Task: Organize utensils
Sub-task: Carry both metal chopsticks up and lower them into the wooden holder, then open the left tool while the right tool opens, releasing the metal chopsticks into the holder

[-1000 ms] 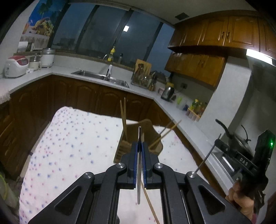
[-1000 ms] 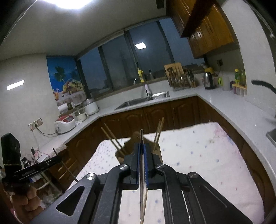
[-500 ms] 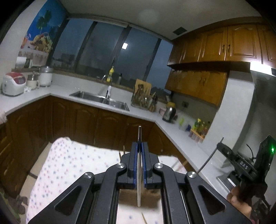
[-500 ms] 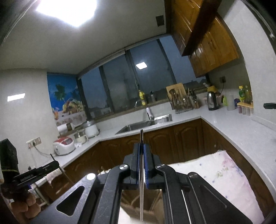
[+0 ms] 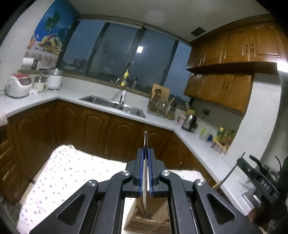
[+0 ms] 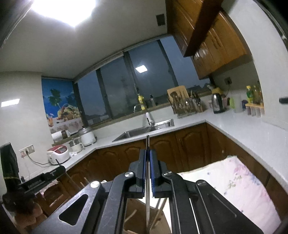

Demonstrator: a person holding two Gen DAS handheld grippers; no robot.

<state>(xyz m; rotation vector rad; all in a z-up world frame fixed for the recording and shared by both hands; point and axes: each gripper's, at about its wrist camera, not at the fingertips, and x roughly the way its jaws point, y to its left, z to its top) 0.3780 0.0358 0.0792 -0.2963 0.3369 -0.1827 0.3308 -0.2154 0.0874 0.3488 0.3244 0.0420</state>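
- Now left hand-held gripper [image 5: 145, 171] clenched on a thin metal utensil [image 5: 145, 172], tip down into wooden holder [image 5: 144, 221] directly below.
- Right hand-held gripper [image 6: 148, 172] likewise clamps a slim metal utensil [image 6: 147, 189] over same holder, chopsticks [image 6: 130, 218] inside.
- Advice: keep shafts vertical, lower w/o knocking chopsticks, one at a time.
- Holder slots mostly hidden behind gripper bodies; utensil type unclear.

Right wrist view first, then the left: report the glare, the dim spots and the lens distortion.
Right wrist view: the ceiling light blows out to white glare, the cloth looks soft and washed out, and the worktop bows with the fisheye. Left wrist view: dimmer overall, no lamp in frame except its reflection in the dark window; the corners vignette to black, and the cabinets curve.
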